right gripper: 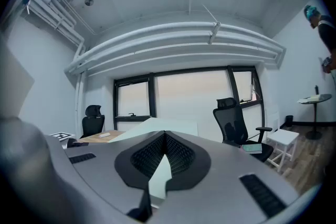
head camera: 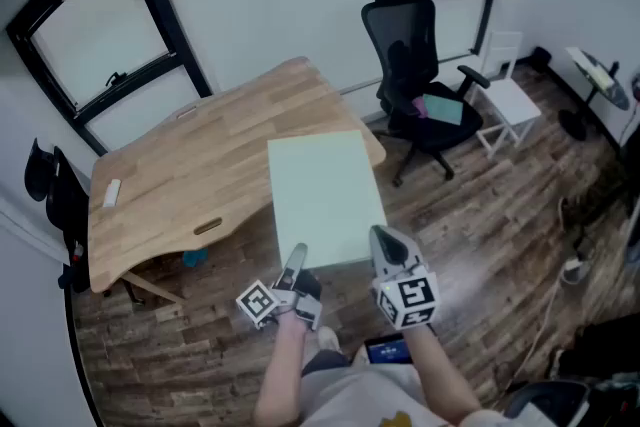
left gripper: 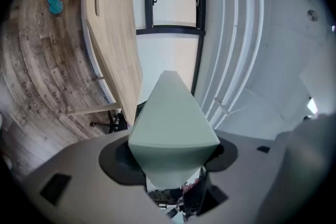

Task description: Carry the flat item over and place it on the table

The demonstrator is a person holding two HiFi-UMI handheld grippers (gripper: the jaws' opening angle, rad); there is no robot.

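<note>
We hold the flat board point(head camera: 325, 195), a pale green sheet, by its near edge with both tools. The left gripper point(head camera: 297, 262) has it near the left corner and the right gripper point(head camera: 385, 240) near the right corner. In the left gripper view the board fills the gap between the dark pads point(left gripper: 118, 162), which are closed against it on both sides, and it runs away from the camera to a narrow tip. In the right gripper view we see the board edge-on as a thin pale sliver clamped between the ribbed pads point(right gripper: 142, 157), with its far part showing above the jaws. Both tools are therefore gripping the board, and neither is open or empty. From the head view the board lies roughly level in front of us. Its near half is over the wooden floor point(head camera: 480, 245) and its far half overlaps the right-hand corner of the light wooden table point(head camera: 200, 165). We cannot tell whether it touches the tabletop or hangs just above it. A small white object point(head camera: 111, 193) lies near the table's left end, well apart from the board, and something blue point(head camera: 193, 258) sits on the floor under the table's near edge. Beyond the board's far right corner a black office chair point(head camera: 420, 85) stands, with a white stool point(head camera: 510, 110) just beside it. Dark-framed windows point(head camera: 100, 45) line the wall behind the table.
</note>
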